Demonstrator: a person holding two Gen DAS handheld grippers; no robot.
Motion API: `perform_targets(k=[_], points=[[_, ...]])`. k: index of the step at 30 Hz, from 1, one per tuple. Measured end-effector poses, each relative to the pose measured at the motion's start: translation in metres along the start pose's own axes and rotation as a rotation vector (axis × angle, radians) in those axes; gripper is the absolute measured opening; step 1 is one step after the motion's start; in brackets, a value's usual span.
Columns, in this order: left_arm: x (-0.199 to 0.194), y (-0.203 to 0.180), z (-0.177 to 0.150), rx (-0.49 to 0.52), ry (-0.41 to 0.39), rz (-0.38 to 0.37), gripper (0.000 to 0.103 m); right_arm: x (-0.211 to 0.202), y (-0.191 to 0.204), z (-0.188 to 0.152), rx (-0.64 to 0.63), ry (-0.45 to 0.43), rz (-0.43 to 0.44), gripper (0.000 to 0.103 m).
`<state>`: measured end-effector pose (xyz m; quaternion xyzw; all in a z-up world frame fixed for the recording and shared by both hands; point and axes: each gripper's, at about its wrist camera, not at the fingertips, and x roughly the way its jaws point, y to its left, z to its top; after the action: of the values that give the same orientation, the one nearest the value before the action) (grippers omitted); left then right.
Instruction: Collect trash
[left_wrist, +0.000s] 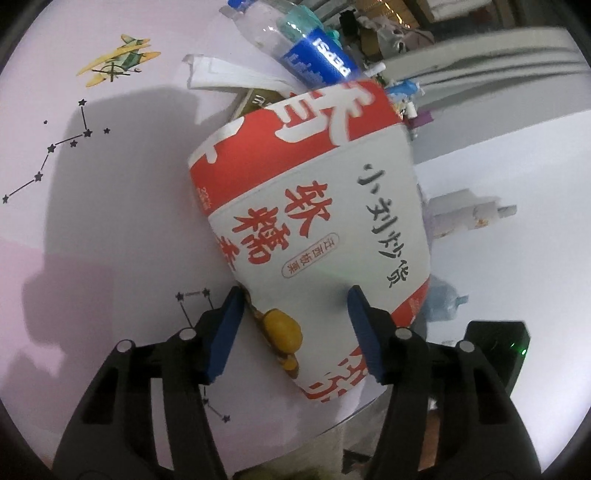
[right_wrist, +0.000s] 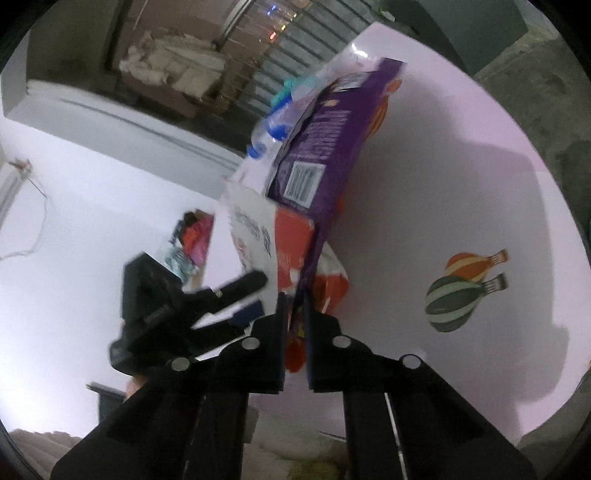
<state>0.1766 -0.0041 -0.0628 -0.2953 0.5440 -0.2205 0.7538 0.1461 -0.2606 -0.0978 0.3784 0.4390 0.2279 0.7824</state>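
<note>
Right wrist view, right gripper (right_wrist: 295, 314) pinching purple packet (right_wrist: 317, 147), blurred left gripper (right_wrist: 247, 295)

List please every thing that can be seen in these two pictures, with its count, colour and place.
paper bag: one, white and red, on the table between the left pads
purple packet: one, purple, clamped at its lower edge by the right pads
plastic bottle: one, clear with blue label, behind the bag
white paper: one, white, behind the bag
table: one, pale pink with printed stars, aeroplane, balloons
left hand-held gripper: one, black with blue pads, around the bag
right hand-held gripper: one, black, shut on the packet
</note>
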Motion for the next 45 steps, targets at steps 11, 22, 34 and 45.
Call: perform_targets(k=[11, 22, 34, 45], points=[[-0.026, 0.023, 0.009, -0.045, -0.075, -0.08, 0.024, 0.007, 0.028, -0.005, -0.064, 0.016, -0.031, 0.006], [-0.098, 0.023, 0.016, -0.024, -0.19, -0.187, 0.0, -0.003, 0.08, 0.001, -0.184, -0.034, 0.015, 0.005], [-0.136, -0.009, -0.05, 0.436, -0.319, 0.116, 0.055, -0.001, 0.077, 0.008, -0.14, -0.043, 0.012, 0.005], [-0.105, -0.036, -0.103, 0.688, -0.321, 0.298, 0.063, 0.02, 0.112, 0.004, -0.242, 0.092, 0.038, 0.005]])
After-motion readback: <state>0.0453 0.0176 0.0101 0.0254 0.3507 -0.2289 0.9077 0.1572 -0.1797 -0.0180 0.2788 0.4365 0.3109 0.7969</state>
